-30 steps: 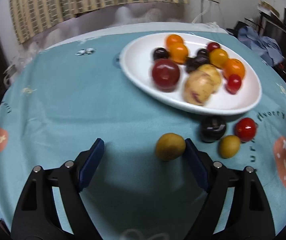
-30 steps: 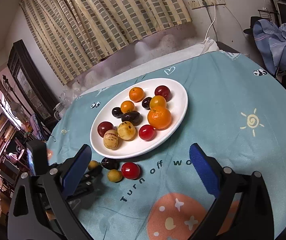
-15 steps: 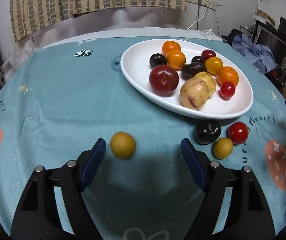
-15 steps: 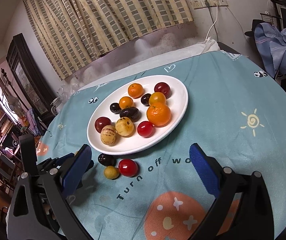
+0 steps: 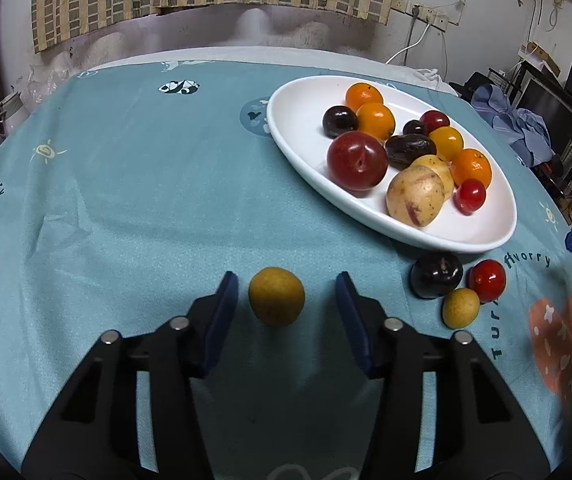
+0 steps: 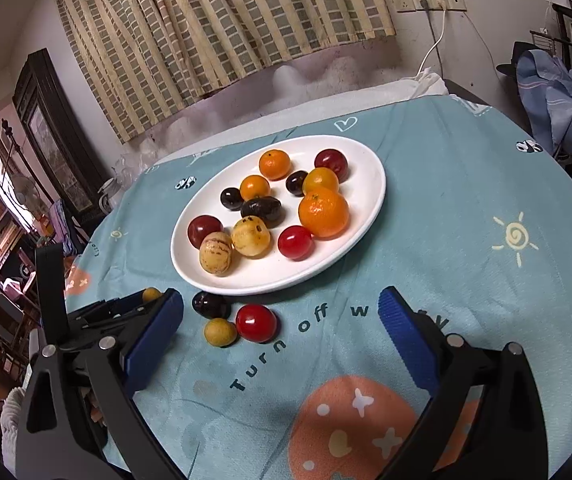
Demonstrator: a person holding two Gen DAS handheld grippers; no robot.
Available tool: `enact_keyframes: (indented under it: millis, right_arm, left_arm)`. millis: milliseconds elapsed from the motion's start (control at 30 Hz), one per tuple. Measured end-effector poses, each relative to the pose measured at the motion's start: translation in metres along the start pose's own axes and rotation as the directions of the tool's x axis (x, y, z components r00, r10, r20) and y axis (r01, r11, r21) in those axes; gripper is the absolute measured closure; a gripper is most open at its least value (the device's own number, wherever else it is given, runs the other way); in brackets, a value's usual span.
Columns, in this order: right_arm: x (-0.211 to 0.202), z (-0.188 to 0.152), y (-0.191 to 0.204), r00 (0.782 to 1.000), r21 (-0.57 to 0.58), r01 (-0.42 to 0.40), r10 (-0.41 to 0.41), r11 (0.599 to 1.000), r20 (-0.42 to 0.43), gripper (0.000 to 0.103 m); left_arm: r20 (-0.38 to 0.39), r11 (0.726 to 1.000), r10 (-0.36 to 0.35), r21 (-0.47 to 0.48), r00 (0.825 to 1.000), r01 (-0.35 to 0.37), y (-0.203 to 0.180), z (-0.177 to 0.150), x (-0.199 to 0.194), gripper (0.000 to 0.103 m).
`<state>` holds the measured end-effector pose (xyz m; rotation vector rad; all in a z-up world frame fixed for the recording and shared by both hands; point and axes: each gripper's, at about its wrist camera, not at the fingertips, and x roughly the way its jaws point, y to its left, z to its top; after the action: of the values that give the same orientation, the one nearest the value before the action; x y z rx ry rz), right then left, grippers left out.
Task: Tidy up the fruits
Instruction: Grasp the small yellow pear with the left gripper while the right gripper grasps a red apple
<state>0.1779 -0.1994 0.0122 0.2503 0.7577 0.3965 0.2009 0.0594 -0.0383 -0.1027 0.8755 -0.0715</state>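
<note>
A white oval plate (image 5: pixel 294 136) (image 6: pixel 370 200) holds several fruits: oranges, plums, cherry tomatoes and yellow speckled ones. On the cloth in front of it lie a dark plum (image 5: pixel 436 275) (image 6: pixel 210 305), a red tomato (image 5: pixel 486 280) (image 6: pixel 256 322) and a small yellow fruit (image 5: pixel 460 307) (image 6: pixel 220 332). Another yellow fruit (image 5: pixel 276 296) (image 6: pixel 152 294) lies between the fingers of my left gripper (image 5: pixel 286 312), which is open around it with gaps on both sides. My right gripper (image 6: pixel 281 344) is open and empty, near the loose fruits.
The round table wears a teal printed cloth (image 5: pixel 133 184). Curtains and a wall stand behind it. Blue clothes (image 6: pixel 558 84) lie on furniture at the right. The left gripper's body (image 6: pixel 97 312) shows at the left of the right wrist view.
My left gripper has shifted so the yellow fruit sits centred between its fingers, and the fingers have narrowed around it. The right gripper has come slightly closer to the loose fruits.
</note>
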Motion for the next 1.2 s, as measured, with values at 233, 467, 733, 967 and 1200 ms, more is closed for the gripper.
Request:
enact_keyframes:
  millis: [233, 467, 733, 967, 1200]
  right_arm:
    - [0.012, -0.006, 0.003, 0.999, -0.038, 0.011, -0.012, 0.999, -0.048, 0.005]
    - [0.036, -0.016, 0.008, 0.991, -0.094, 0.016, -0.029, 0.995, -0.134, 0.032]
    - [0.057, -0.020, 0.020, 0.985, -0.156, 0.045, -0.069, 0.987, -0.157, 0.042]
    - [0.070, -0.019, 0.021, 0.985, -0.154, 0.026, -0.052, 0.988, -0.167, 0.047]
    - [0.070, -0.020, 0.032, 0.987, -0.194, -0.004, -0.027, 0.981, -0.160, 0.074]
  left_arm:
    - [0.011, 1.000, -0.027, -0.012, 1.000, 0.027, 0.000, -0.003, -0.006, 0.076]
    - [0.006, 0.998, -0.045, 0.033, 0.999, 0.045, -0.016, -0.007, -0.009, 0.076]
    - [-0.002, 0.998, -0.048, 0.035, 0.999, 0.049, -0.016, -0.008, -0.008, 0.076]
    - [-0.009, 0.998, -0.044, 0.037, 0.999, 0.044, -0.016, -0.008, -0.006, 0.076]
    - [-0.009, 0.998, -0.046, 0.037, 0.999, 0.046, -0.016, -0.009, -0.005, 0.076]
